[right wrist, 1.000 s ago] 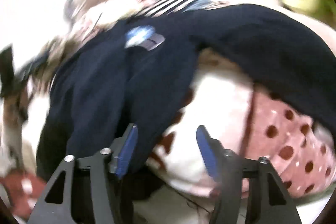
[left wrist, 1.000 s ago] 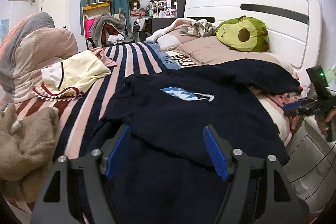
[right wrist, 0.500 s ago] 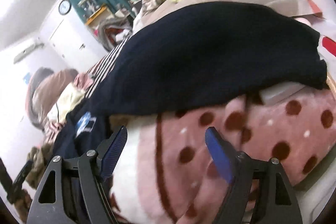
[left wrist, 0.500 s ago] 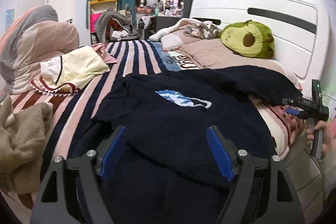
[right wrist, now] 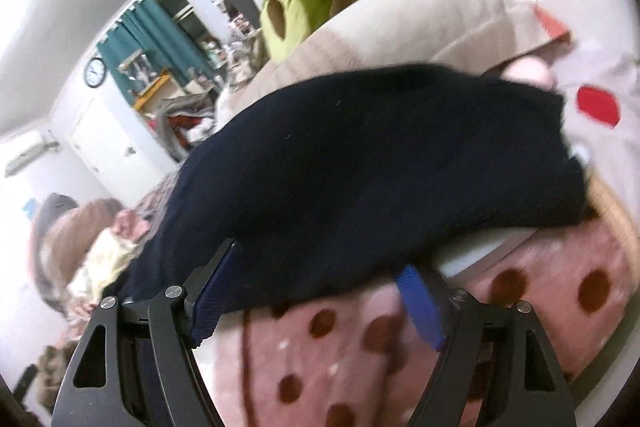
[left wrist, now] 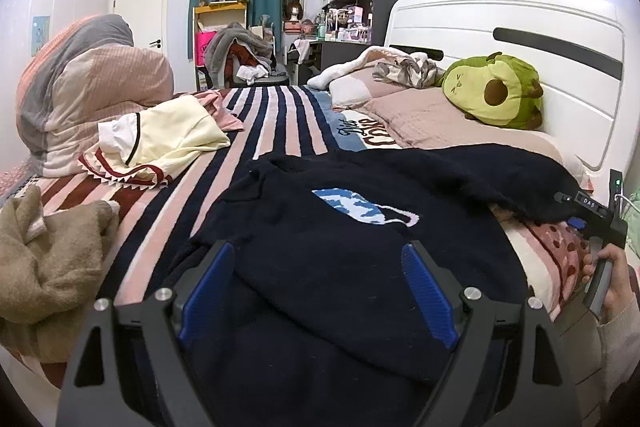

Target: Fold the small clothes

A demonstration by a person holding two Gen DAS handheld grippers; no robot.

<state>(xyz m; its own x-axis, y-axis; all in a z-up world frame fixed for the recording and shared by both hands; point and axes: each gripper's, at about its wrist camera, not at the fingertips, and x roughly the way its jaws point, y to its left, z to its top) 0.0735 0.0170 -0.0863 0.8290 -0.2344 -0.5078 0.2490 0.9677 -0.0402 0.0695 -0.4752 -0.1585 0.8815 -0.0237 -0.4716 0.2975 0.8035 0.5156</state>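
Item: navy sweater (left wrist: 340, 247), spread across the striped bed (left wrist: 280, 115), 1 sleeve draped toward the headboard side. My left gripper (left wrist: 316, 291) has just been opening, nothing pinched; my right gripper (right wrist: 316, 291) has just closed a little, its fingers straddling the sleeve's edge but, I judge, not yet clamped. Handling note: I'd bite only the sleeve, clear of the dotted blanket (right wrist: 520, 307), then carry it flat across the chest.

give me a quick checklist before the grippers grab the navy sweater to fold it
1. Left gripper open, jaws just widened over the sweater hem: ok.
2. Right gripper open at the sleeve edge: ok.
3. Navy sweater lying flat: not ok, right sleeve hangs over the bed edge onto the polka-dot blanket.
4. Fabric pinched by either gripper: not ok.
5. Cream garment clear of the sweater: ok.
6. Right pads catching blanket too: cannot tell.
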